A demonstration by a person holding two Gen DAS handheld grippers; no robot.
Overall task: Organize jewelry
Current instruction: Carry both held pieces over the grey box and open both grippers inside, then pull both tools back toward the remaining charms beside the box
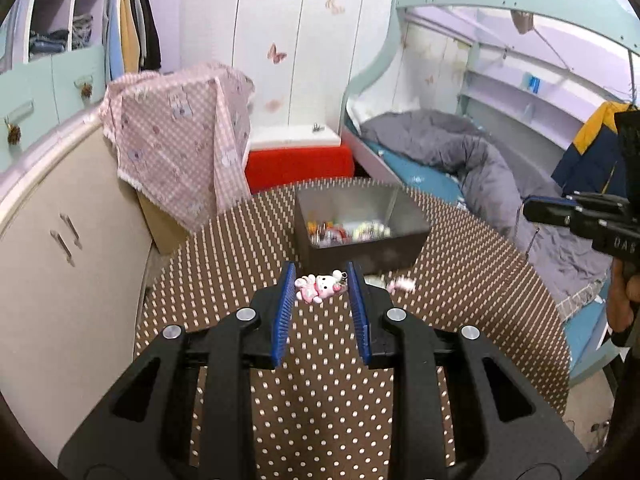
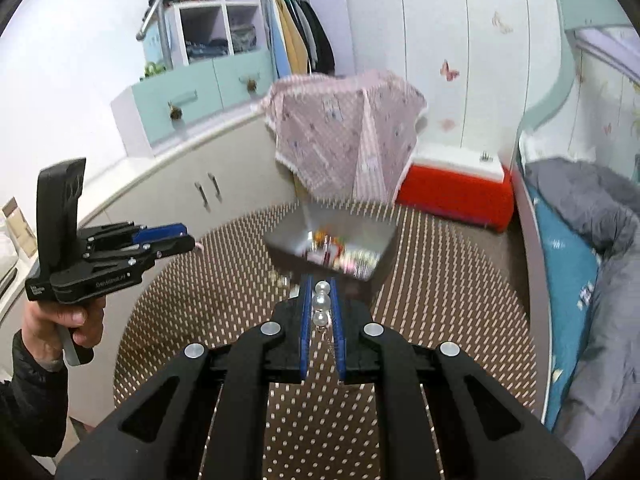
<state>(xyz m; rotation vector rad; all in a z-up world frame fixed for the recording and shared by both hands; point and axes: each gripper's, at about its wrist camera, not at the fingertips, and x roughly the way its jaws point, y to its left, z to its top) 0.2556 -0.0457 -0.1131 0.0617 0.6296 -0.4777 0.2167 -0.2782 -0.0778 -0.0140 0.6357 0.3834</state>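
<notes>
My left gripper [image 1: 320, 280] holds a pink-and-white cat charm [image 1: 318, 288] between its blue pads, above the brown dotted table [image 1: 460, 288]. A grey box [image 1: 360, 224] with several small jewelry pieces inside stands just beyond it. Another small pink piece [image 1: 402, 285] lies on the table to the right. My right gripper [image 2: 321, 300] is shut on a string of clear pearl beads [image 2: 321, 304], in front of the same box [image 2: 332, 246]. The left gripper also shows in the right wrist view [image 2: 176, 238], raised at the left.
A pink patterned cloth [image 1: 180, 136] drapes over something behind the table. A red and white box [image 1: 298, 160] stands on the floor. A bed with a grey duvet [image 1: 480, 168] is to the right, cream cabinets [image 1: 68, 232] to the left.
</notes>
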